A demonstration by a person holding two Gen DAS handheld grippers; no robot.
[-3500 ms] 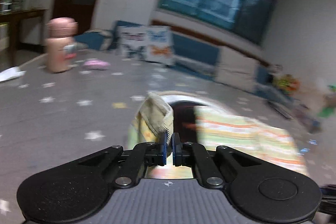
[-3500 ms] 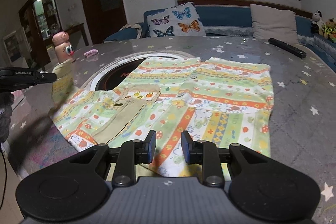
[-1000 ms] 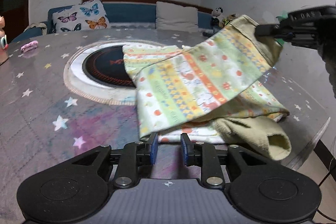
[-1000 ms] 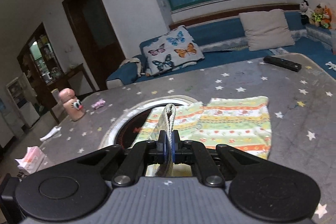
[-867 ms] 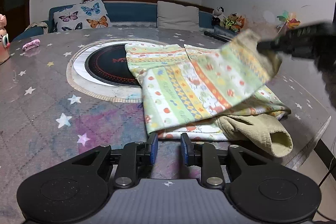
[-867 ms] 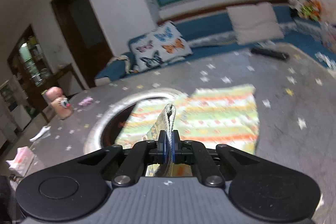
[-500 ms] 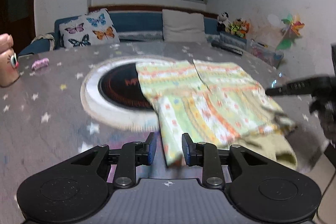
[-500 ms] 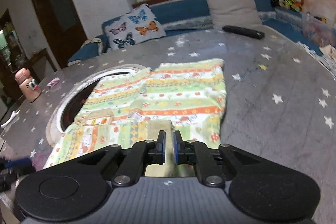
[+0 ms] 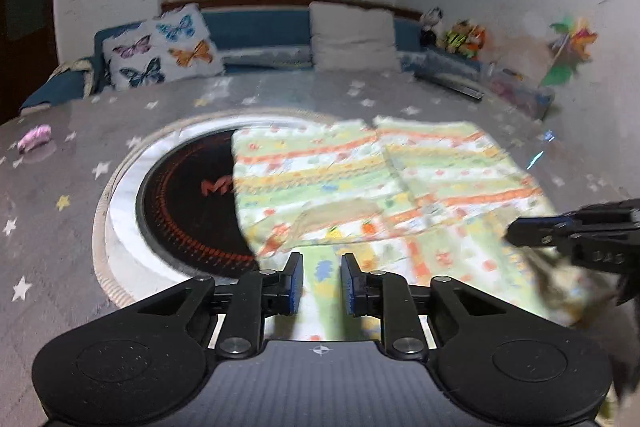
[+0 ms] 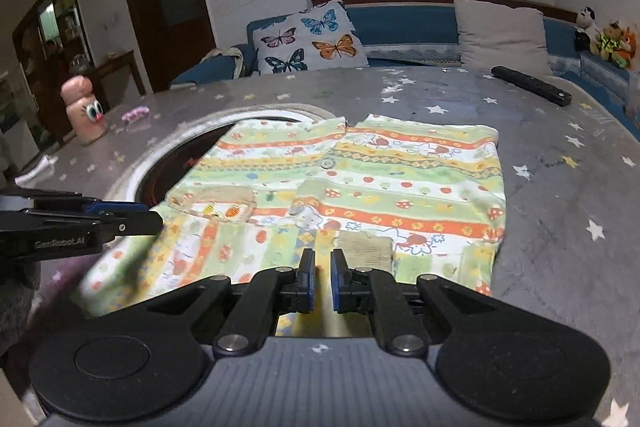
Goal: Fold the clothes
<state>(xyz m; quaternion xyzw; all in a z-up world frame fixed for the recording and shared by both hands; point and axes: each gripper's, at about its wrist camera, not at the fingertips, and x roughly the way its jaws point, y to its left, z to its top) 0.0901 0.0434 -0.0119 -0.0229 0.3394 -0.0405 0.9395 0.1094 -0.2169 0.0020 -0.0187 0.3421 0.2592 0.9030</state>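
Item: patterned shirt (image 10: 360, 183), green, yellow and orange stripes with small fruit and animal prints. We find it lying flat on the grey star-printed table (image 10: 560, 187), front side up, one button visible near its middle. Its left part overlaps the round black inset (image 9: 188, 203) ringed in white at the table's centre. A beige sleeve cuff (image 10: 364, 249) lies folded over the near hem, just ahead of the right tool; a beige chest pocket (image 10: 218, 203) sits toward the left side.

Item: right gripper (image 10: 322, 283). Fingers a narrow gap apart, with nothing between them (we see cloth beyond the gap, not in it). It sits low over the shirt's near edge.

Item: left gripper (image 9: 322, 281). Fingers spread wider, nothing held, poised over the near left portion of the shirt. In the right wrist view it enters from the left, above the shirt's left edge.

Other entries: pink bottle with cartoon eyes (image 10: 84, 111) at the far left of the table; small pink object (image 10: 136, 114) near it; black remote (image 10: 530, 85) at the far right; butterfly cushion (image 10: 312, 39) and plain cushion (image 10: 502, 35) on the blue sofa behind.
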